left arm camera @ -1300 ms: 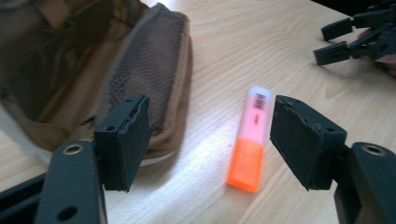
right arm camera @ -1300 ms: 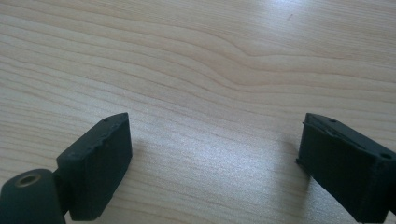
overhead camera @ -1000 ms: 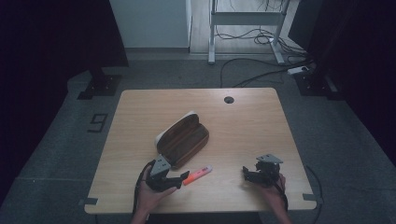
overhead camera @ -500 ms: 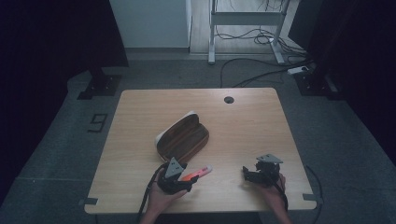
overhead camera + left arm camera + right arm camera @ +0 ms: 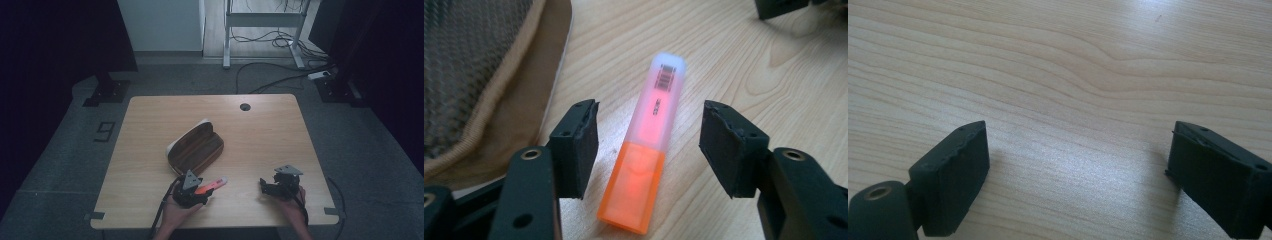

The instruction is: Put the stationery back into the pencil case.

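An orange highlighter with a frosted pale cap (image 5: pixel 649 145) lies flat on the wooden table (image 5: pixel 150 135); from above it shows as an orange stick (image 5: pixel 212 185) near the front edge. My left gripper (image 5: pixel 649 145) is open, its two jaws standing either side of the highlighter without touching it. In the high view that left gripper (image 5: pixel 200 191) sits over the pen's orange end. My right gripper (image 5: pixel 1078 165) is open over bare wood; from above the right gripper (image 5: pixel 263 186) rests at the front right, held by a hand.
A brown case with a pale cream rim (image 5: pixel 195 147) lies mid-table, just behind the left gripper; its woven side and rim (image 5: pixel 479 65) appear at the left. A round cable hole (image 5: pixel 244 106) sits near the table's far edge. Cables cross the floor beyond.
My left gripper has moved to the right along the front edge until its jaws straddle the highlighter. The right gripper has stayed put.
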Demonstrator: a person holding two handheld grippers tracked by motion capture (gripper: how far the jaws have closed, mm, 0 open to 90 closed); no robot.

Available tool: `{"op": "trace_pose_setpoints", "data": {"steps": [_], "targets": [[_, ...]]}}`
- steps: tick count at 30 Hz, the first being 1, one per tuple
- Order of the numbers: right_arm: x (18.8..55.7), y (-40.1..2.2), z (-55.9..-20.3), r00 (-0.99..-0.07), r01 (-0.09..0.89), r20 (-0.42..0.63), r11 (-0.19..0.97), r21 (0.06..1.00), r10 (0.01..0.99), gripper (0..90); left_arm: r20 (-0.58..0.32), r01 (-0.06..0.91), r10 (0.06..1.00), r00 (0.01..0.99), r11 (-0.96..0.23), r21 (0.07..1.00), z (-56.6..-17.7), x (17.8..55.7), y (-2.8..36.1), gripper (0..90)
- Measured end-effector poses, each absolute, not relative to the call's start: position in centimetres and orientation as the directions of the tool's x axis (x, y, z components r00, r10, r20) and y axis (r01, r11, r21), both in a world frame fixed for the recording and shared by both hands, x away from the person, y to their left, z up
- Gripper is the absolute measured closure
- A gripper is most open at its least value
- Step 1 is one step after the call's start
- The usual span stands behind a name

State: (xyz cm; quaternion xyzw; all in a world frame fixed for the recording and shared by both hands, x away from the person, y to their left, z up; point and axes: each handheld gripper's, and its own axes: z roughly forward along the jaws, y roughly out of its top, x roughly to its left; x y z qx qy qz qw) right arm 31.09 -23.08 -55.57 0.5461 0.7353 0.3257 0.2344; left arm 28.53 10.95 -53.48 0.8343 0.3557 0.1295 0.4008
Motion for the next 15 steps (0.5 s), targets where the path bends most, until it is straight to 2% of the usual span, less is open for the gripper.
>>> {"op": "trace_pose_setpoints", "data": {"steps": [9, 15], "targets": [[31.1, -23.1, -55.6, -0.294, 0.65, 0.011, 0.191, 0.735, 0.956, 9.2, -0.039, 0.489, 0.696, 0.717, -0.462, 0.74, -54.2, 28.4, 10.4, 48.8], [31.1, -23.1, -55.6, -0.294, 0.65, 0.011, 0.191, 0.735, 0.956, 9.2, -0.006, 0.488, 0.698, 0.716, -0.494, 0.72, -54.7, 28.4, 10.1, 57.9]]}}
